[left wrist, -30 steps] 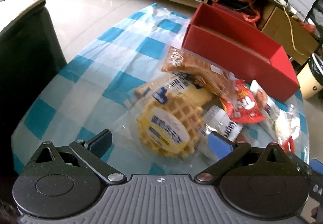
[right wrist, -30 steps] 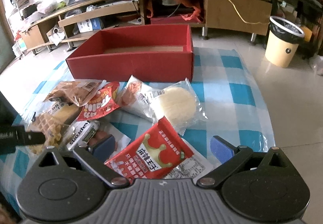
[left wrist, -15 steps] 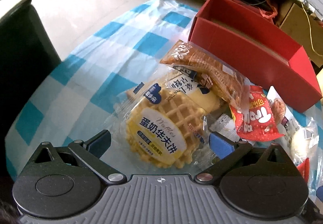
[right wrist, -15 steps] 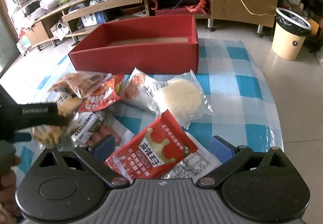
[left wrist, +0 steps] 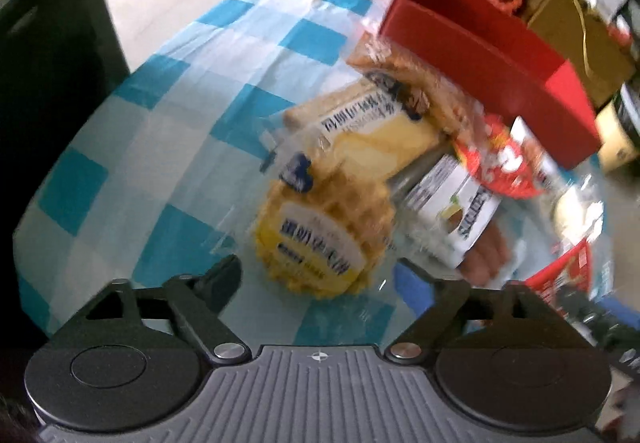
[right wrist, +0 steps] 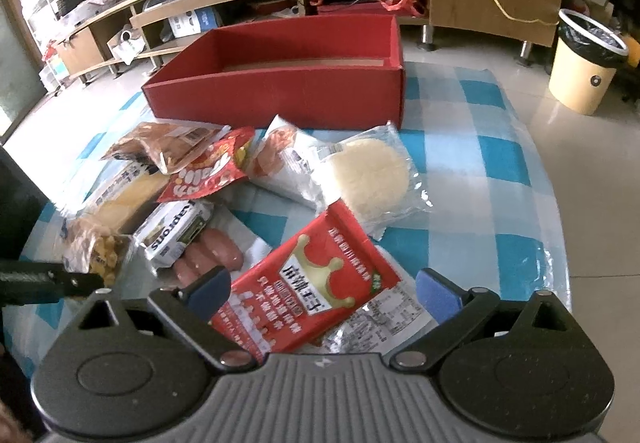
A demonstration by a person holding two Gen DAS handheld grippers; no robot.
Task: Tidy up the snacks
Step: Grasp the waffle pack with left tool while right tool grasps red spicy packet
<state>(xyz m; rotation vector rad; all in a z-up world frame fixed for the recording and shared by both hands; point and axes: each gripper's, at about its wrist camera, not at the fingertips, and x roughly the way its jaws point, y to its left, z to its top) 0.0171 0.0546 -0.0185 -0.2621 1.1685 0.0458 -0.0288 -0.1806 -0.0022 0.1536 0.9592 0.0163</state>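
Several snack packs lie in a heap on the blue-checked tablecloth (left wrist: 168, 131). The yellow waffle pack (left wrist: 320, 239) lies between the fingers of my open left gripper (left wrist: 316, 283). Behind it lie a yellow cake pack (left wrist: 372, 127) and a sausage pack (left wrist: 460, 215). My open right gripper (right wrist: 322, 289) hovers over the red crown-print pack (right wrist: 308, 283). A round white cake pack (right wrist: 376, 171) lies beyond it. The empty red box (right wrist: 288, 79) stands at the back; it also shows in the left wrist view (left wrist: 492, 71).
A brown snack pack (right wrist: 168, 143) and a red-and-white pack (right wrist: 212, 171) lie in front of the box. The left gripper shows at the left edge of the right wrist view (right wrist: 44, 281). A cream waste bin (right wrist: 584, 63) stands on the floor to the right. A TV bench runs behind.
My left gripper has swung slightly left and closer to the waffle pack; its view is blurred by motion. My right gripper has eased forward over the red crown-print pack. Both stay open.
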